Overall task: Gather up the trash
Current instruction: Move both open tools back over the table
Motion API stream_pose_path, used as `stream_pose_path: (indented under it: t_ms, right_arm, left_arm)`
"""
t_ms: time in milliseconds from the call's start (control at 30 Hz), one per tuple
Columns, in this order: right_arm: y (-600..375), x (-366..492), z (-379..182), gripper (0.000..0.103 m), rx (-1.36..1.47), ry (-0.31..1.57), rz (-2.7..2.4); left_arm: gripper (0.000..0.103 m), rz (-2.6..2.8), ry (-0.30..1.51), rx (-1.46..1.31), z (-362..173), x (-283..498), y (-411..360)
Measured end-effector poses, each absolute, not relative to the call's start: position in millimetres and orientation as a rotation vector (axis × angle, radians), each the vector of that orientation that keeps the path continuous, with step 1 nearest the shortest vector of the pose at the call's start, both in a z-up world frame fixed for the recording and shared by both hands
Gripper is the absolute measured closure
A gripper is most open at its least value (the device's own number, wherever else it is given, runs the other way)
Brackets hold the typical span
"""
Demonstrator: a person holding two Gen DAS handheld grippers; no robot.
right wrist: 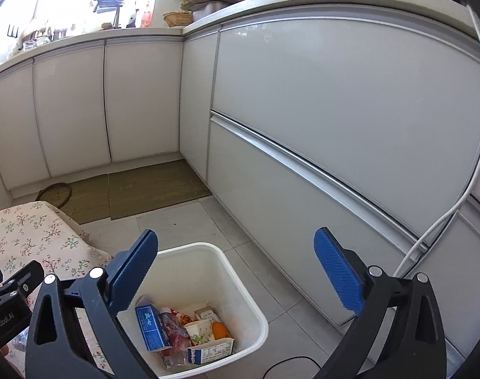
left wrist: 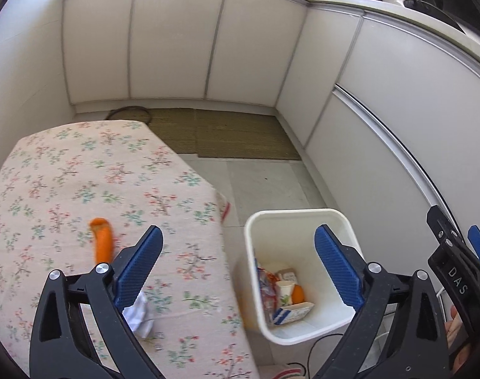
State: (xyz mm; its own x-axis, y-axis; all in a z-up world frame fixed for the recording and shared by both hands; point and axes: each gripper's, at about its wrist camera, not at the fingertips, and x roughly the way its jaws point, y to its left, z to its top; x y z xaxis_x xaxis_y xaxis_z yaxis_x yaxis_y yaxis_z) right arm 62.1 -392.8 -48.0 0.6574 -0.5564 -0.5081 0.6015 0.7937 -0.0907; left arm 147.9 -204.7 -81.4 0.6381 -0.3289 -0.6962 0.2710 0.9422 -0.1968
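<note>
Holding both claws spread wide with nothing between the pads, I look down on the white bin (left wrist: 298, 315), which stands on the tiled floor just beside the table's edge. My left gripper (left wrist: 238, 265) hangs straddling that edge: one blue pad sits over the floral tablecloth (left wrist: 82, 170), the other over the bin's open mouth. My right gripper (right wrist: 236, 271) hovers above the bin on its cabinet side, its fingers parted and bare, and its black frame shows at the far edge of the left wrist view.

Inside the bin lie a blue and white carton (right wrist: 151, 327), a paper cup (right wrist: 198, 331) on its side, a red printed wrapper (right wrist: 176, 331), a second small carton (right wrist: 213, 349) nearest the rim, and an orange piece (right wrist: 219, 328) tucked among them.

Outside the bin, on the tablecloth, lies an orange peel (left wrist: 101, 240), blurred, well apart from the bin and just beyond my left claw's table-side pad. A crumpled white paper (left wrist: 139, 314) lies on the cloth too, nearer the bin than the peel, partly hidden behind that same finger.

Behind the bin a woven mat (right wrist: 154, 186) runs along the foot of the white cabinets (right wrist: 334, 101). A white cable (right wrist: 470, 189) hangs down the cabinet front past the bin's far side.
</note>
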Motion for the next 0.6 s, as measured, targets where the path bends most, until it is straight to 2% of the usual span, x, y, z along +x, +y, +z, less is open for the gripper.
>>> stream_pose_path:
  t_ms: [367,600]
  right_arm:
    - [-313,91,-36,0.007,0.035,0.528,-0.53]
    - [-258,115,-43,0.007,0.007,0.581,-0.421]
  left_arm:
    - [0.009,-0.195,0.808,-0.139,-70,156,-113]
    - [0.009,-0.096,0.835,-0.193,-72,161,-51]
